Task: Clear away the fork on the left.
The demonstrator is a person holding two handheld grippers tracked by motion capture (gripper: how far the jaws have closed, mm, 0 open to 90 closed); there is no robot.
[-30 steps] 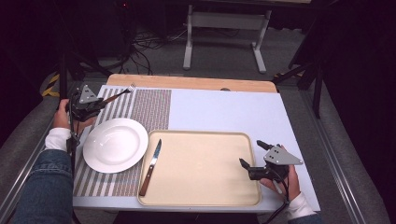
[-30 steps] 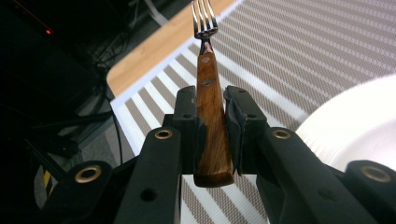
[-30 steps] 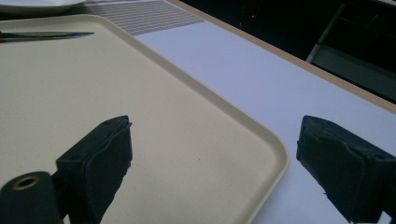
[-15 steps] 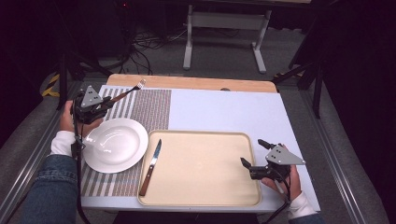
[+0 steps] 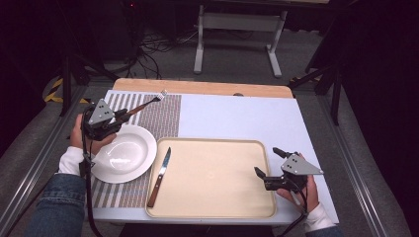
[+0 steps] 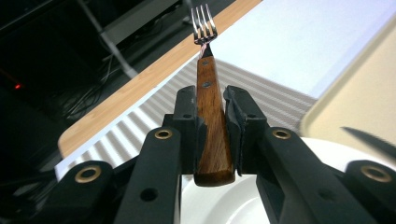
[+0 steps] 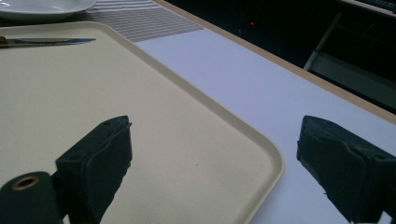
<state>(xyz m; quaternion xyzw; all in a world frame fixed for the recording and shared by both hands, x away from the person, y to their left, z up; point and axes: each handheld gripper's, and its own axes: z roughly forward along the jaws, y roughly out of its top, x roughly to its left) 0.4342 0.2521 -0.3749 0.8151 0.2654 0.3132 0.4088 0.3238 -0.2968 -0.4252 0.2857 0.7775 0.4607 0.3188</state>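
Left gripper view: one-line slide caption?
Left gripper clamps a wooden-handled fork by its handle, tines pointing away, above the white plate and striped placemat.

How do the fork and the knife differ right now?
The fork is clamped by its handle in the left gripper, above the white plate; the knife lies free across the tray's left rim. The fork ends in tines, the knife in a blade. Both have brown wooden handles.

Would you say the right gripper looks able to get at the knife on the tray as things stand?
Probably yes: the right gripper is open with nothing in it, and bare tray lies between it and the knife, whose handle overhangs the tray's left rim.
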